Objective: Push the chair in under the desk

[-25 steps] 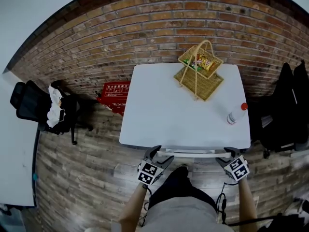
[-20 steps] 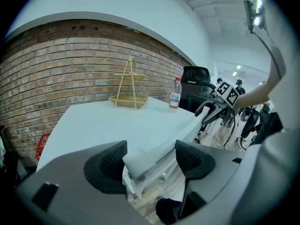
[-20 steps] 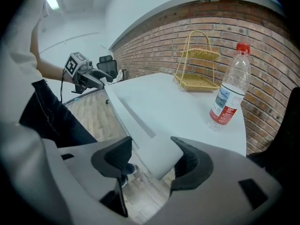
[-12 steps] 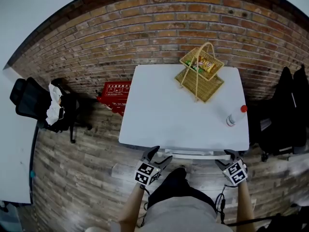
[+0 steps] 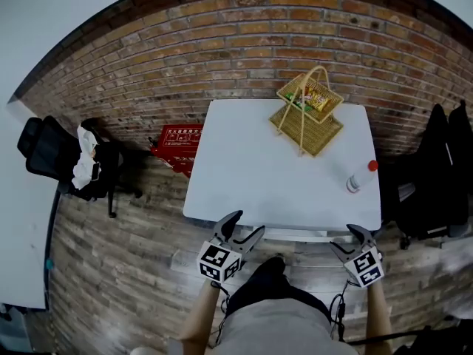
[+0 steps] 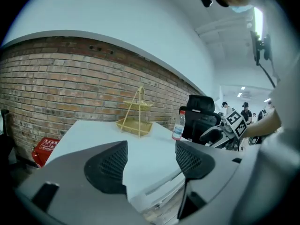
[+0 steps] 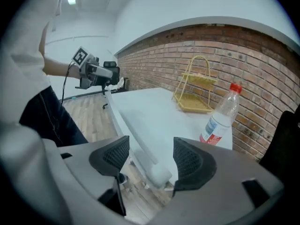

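Note:
The white desk [image 5: 244, 176] stands against the brick wall. The white chair's top rail [image 5: 295, 235] shows just under the desk's near edge, with the rest of the chair hidden. My left gripper [image 5: 246, 225] hovers open above the rail's left end and holds nothing. In the left gripper view the left gripper [image 6: 151, 163] frames the desk edge and rail [image 6: 159, 191] without touching. My right gripper [image 5: 347, 240] is open over the rail's right end. Its jaws have just been opening. In the right gripper view the right gripper [image 7: 150, 158] stands clear above the rail end [image 7: 159, 175].
A wicker two-tier basket [image 5: 307, 109] and a water bottle [image 5: 360, 176] stand on the desk. A red box [image 5: 177, 143] lies on the floor at the wall. A black office chair [image 5: 59, 161] is at the left, and dark chairs [image 5: 436, 168] at the right. The person's legs [image 5: 273, 302] are behind the chair.
Both grippers have risen from the chair's top rail, the left one more. The left gripper now looks larger and tilted up. The desk items have not moved.

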Action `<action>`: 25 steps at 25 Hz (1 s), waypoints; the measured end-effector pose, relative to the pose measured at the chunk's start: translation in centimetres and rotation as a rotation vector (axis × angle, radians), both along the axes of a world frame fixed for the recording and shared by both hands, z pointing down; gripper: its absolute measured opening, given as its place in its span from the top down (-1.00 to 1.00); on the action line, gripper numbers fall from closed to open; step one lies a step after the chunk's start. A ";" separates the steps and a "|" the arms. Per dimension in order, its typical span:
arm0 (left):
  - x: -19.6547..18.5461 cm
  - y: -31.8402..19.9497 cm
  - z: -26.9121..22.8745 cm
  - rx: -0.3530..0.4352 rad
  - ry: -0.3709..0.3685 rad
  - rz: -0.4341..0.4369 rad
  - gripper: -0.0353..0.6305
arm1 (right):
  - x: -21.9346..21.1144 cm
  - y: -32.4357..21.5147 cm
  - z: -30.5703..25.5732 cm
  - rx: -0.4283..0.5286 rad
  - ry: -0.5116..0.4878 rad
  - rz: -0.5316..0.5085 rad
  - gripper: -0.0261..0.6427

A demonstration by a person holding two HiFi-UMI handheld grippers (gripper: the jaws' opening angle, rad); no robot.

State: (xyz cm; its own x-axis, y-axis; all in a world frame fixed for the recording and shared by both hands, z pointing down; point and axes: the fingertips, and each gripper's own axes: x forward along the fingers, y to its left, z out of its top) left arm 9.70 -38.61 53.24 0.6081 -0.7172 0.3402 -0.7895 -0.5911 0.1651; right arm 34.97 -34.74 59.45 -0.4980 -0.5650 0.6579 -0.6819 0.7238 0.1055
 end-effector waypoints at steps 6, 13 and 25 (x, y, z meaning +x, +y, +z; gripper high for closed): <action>4.2 -1.0 -4.1 0.075 0.042 0.054 -0.08 | -1.9 -3.0 -7.0 0.201 -0.247 0.194 0.59; 7.3 -2.0 -6.0 0.117 -0.003 0.066 0.01 | -5.5 -4.9 -12.4 0.327 -0.384 0.266 0.80; 7.3 -2.2 -7.1 0.146 0.084 -0.117 0.73 | -8.2 -5.5 -13.0 0.293 -0.506 0.391 0.88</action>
